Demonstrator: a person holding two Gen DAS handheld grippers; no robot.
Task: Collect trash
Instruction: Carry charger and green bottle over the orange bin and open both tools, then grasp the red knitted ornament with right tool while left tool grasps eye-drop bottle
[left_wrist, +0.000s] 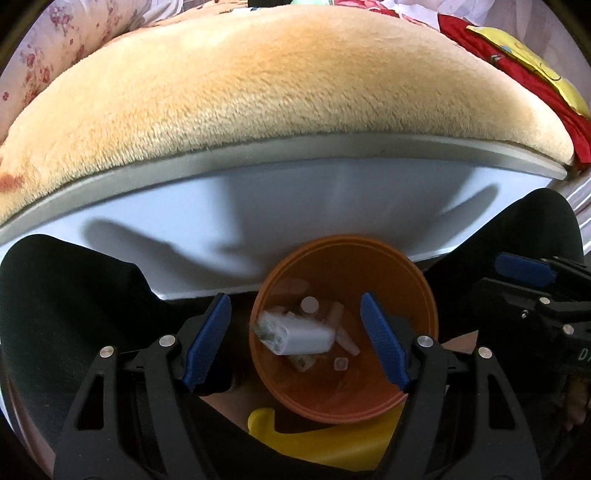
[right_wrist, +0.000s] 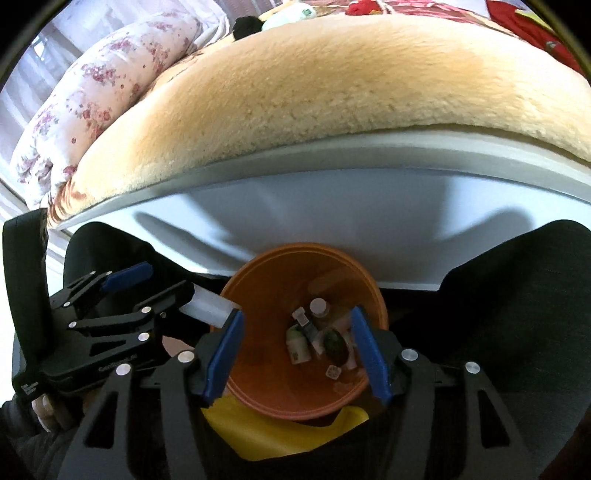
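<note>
Trash lies pooled in the round orange plastic bin (right_wrist: 303, 332), which stands on the floor against the bed's pale side panel (left_wrist: 295, 206), likely so both hands reach it; inside the bin are a white boxy carton (left_wrist: 295, 338), a small white cap (left_wrist: 309, 305), a dark green lump (right_wrist: 334, 343) and other small scraps; above the bin, the right gripper (right_wrist: 295, 354) stands apart and empty; at the bin's rim the left gripper (left_wrist: 295, 343) is parted too, a white tube (right_wrist: 208, 308) by one finger; a yellow plastic piece (left_wrist: 325, 443) lies under the bin's near edge.
</note>
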